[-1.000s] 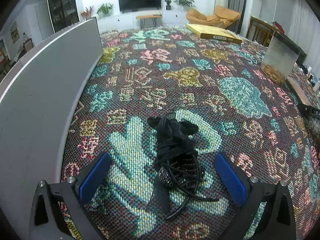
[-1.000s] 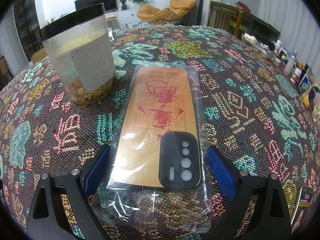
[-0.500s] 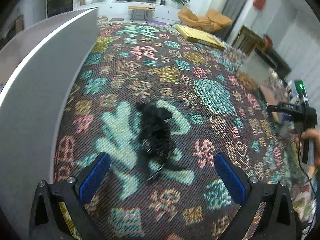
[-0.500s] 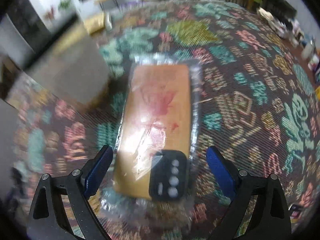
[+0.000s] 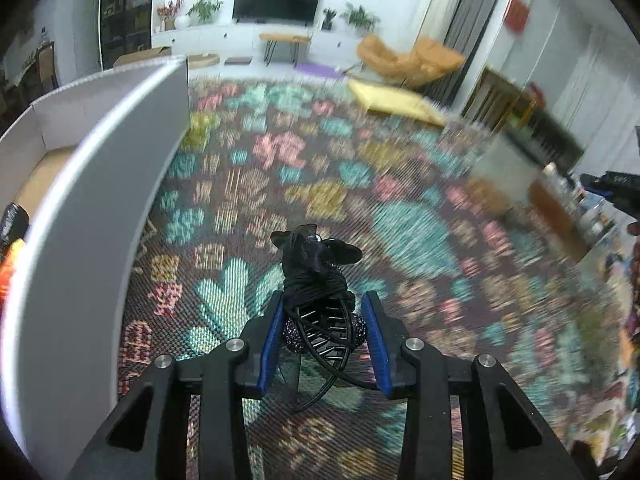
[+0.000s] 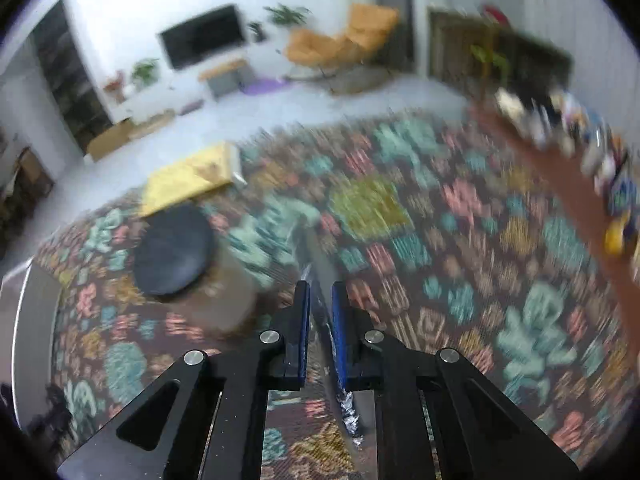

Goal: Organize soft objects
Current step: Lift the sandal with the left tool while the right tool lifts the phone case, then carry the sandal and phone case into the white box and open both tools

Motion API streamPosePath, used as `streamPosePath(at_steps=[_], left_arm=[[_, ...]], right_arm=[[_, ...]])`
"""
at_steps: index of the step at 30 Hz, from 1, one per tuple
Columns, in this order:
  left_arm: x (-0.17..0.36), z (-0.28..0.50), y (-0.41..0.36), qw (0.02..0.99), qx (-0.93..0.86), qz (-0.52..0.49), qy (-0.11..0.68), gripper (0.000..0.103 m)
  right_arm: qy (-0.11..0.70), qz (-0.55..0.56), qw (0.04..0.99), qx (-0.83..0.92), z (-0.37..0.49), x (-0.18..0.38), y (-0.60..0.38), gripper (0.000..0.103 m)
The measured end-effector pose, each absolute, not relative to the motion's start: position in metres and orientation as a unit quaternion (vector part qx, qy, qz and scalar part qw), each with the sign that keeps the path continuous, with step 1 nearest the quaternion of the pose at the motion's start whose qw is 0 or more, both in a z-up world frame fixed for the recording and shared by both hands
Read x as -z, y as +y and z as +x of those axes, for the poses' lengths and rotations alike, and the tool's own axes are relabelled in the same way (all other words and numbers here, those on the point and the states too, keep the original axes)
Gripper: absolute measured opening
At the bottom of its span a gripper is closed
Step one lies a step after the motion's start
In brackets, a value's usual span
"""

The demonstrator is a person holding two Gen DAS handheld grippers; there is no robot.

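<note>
Left tool point(image 5: 323, 340) clamped on black hair clip point(image 5: 320, 312). Right tool point(image 6: 320, 332) clamped on wrapped phone case point(image 6: 326, 280), edge-on, jar point(image 6: 192, 268) at 9 o'clock.

Home living room: television point(image 5: 277, 1), armchair point(image 5: 408, 58)

Left hand-held gripper point(image 5: 323, 322), matte black angular frame, triangular cut-outs, four round silver screws, flat blue pads point(image 5: 269, 346); right hand-held gripper point(image 6: 320, 322), same black frame, silver screws, blue pads point(image 6: 339, 332)
</note>
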State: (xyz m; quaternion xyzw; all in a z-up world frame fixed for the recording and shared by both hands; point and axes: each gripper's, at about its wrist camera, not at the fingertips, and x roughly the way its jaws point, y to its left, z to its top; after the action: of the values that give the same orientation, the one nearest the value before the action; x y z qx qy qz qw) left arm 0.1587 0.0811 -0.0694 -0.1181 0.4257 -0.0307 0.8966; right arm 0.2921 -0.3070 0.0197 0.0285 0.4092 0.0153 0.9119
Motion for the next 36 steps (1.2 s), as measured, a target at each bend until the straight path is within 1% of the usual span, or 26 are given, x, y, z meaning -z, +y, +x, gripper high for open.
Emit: streamPosePath(at_steps=[2, 3, 4, 5, 6, 7, 10, 13, 16, 19, 21, 22, 23, 26, 27, 28, 29, 30, 33, 36], left_arm=[[0.058, 0.152, 0.083, 0.901, 0.037, -0.118, 0.415, 0.038], [0.053, 0.148, 0.085, 0.903, 0.038, -0.116, 0.412, 0.038], [0.051, 0.143, 0.087, 0.903, 0.041, -0.116, 0.412, 0.038], [0.049, 0.141, 0.088, 0.903, 0.042, -0.118, 0.412, 0.038], [0.05, 0.137, 0.09, 0.901, 0.045, -0.122, 0.414, 0.038], [0.05, 0.134, 0.089, 0.9, 0.046, -0.125, 0.415, 0.038], [0.051, 0.124, 0.089, 0.898, 0.056, -0.13, 0.416, 0.038], [0.049, 0.116, 0.087, 0.897, 0.062, -0.128, 0.419, 0.038], [0.049, 0.114, 0.085, 0.896, 0.063, -0.123, 0.422, 0.038], [0.048, 0.114, 0.081, 0.895, 0.062, -0.115, 0.426, 0.038], [0.048, 0.115, 0.079, 0.895, 0.063, -0.112, 0.428, 0.038], [0.047, 0.116, 0.077, 0.894, 0.065, -0.111, 0.429, 0.038], [0.047, 0.116, 0.077, 0.894, 0.066, -0.112, 0.429, 0.038], [0.045, 0.119, 0.075, 0.892, 0.077, -0.122, 0.428, 0.038], [0.042, 0.119, 0.076, 0.891, 0.083, -0.13, 0.427, 0.038], [0.039, 0.118, 0.079, 0.891, 0.087, -0.139, 0.424, 0.038], [0.034, 0.116, 0.082, 0.891, 0.09, -0.146, 0.419, 0.038], [0.028, 0.115, 0.086, 0.893, 0.092, -0.151, 0.414, 0.038], [0.01, 0.104, 0.098, 0.902, 0.088, -0.151, 0.394, 0.038], [-0.001, 0.093, 0.11, 0.908, 0.08, -0.147, 0.383, 0.038]], right_arm=[[0.428, 0.033, 0.903, -0.019, 0.286, -0.029, -0.305, 0.011], [0.45, 0.044, 0.892, -0.016, 0.287, -0.026, -0.306, 0.012], [0.471, 0.048, 0.881, -0.015, 0.288, -0.021, -0.308, 0.016], [0.497, 0.047, 0.866, -0.009, 0.291, -0.013, -0.309, 0.024], [0.511, 0.041, 0.858, 0.003, 0.29, -0.004, -0.313, 0.065], [0.515, 0.035, 0.856, 0.013, 0.29, 0.0, -0.318, 0.092], [0.518, -0.012, 0.855, 0.019, 0.291, 0.02, -0.325, 0.091], [0.533, -0.069, 0.843, -0.001, 0.306, 0.047, -0.322, 0.091], [0.544, -0.102, 0.833, -0.006, 0.325, 0.075, -0.32, 0.091], [0.574, -0.093, 0.813, -0.021, 0.344, 0.107, -0.327, 0.092], [0.583, -0.024, 0.811, -0.045, 0.352, 0.114, -0.346, 0.094], [0.583, -0.014, 0.812, -0.037, 0.354, 0.112, -0.351, 0.088], [0.587, -0.008, 0.809, -0.032, 0.355, 0.11, -0.353, 0.086], [0.58, 0.046, 0.813, -0.005, 0.351, 0.097, -0.371, 0.076], [0.567, 0.064, 0.821, 0.006, 0.347, 0.087, -0.379, 0.034], [0.552, 0.106, 0.827, -0.003, 0.343, 0.074, -0.386, 0.023], [0.541, 0.124, 0.832, -0.011, 0.34, 0.061, -0.39, 0.022], [0.532, 0.106, 0.84, -0.004, 0.338, 0.045, -0.389, 0.017], [0.53, 0.101, 0.842, 0.003, 0.331, 0.022, -0.391, 0.012], [0.515, 0.096, 0.851, -0.017, 0.314, -0.008, -0.381, 0.011]])
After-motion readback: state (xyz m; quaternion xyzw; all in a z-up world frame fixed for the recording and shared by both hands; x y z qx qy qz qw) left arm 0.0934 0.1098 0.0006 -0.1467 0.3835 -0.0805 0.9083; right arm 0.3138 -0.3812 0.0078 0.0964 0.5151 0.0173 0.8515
